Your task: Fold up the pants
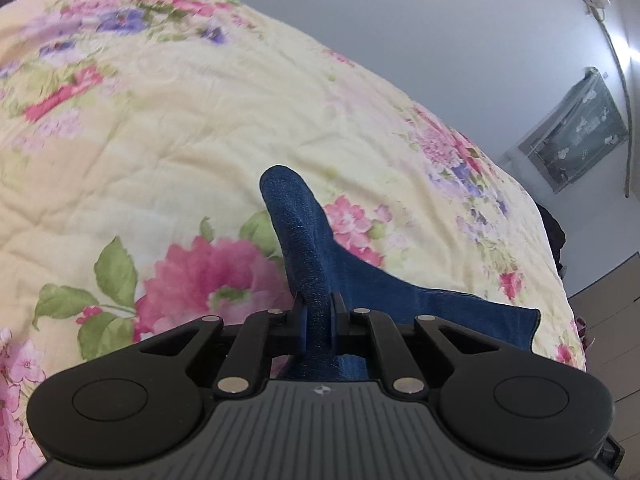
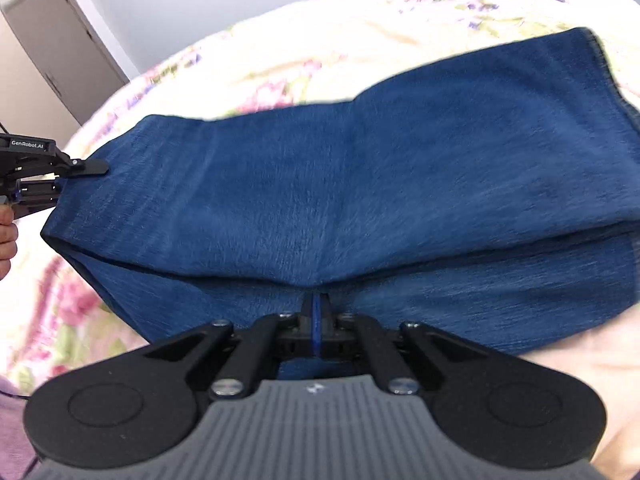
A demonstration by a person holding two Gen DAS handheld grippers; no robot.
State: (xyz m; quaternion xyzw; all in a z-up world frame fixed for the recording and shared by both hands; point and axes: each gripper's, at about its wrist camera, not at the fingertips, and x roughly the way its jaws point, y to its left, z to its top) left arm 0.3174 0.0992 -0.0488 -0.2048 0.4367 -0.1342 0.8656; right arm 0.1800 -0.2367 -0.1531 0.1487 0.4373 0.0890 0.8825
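Note:
The blue denim pants [image 2: 360,184] are folded over and held up above the floral bedspread [image 2: 280,52]. My right gripper [image 2: 317,312] is shut on the pants' near edge at bottom centre. My left gripper [image 1: 318,308] is shut on a bunched fold of the pants [image 1: 304,240], which sticks up between its fingers and trails off to the right. In the right wrist view the left gripper [image 2: 68,178] shows at the far left, pinching the pants' left corner.
The cream bedspread with pink and purple flowers [image 1: 160,128] fills both views. A grey wall [image 1: 440,20] and a hanging cloth [image 1: 576,128] lie behind the bed. A grey door [image 2: 60,48] stands at the far left.

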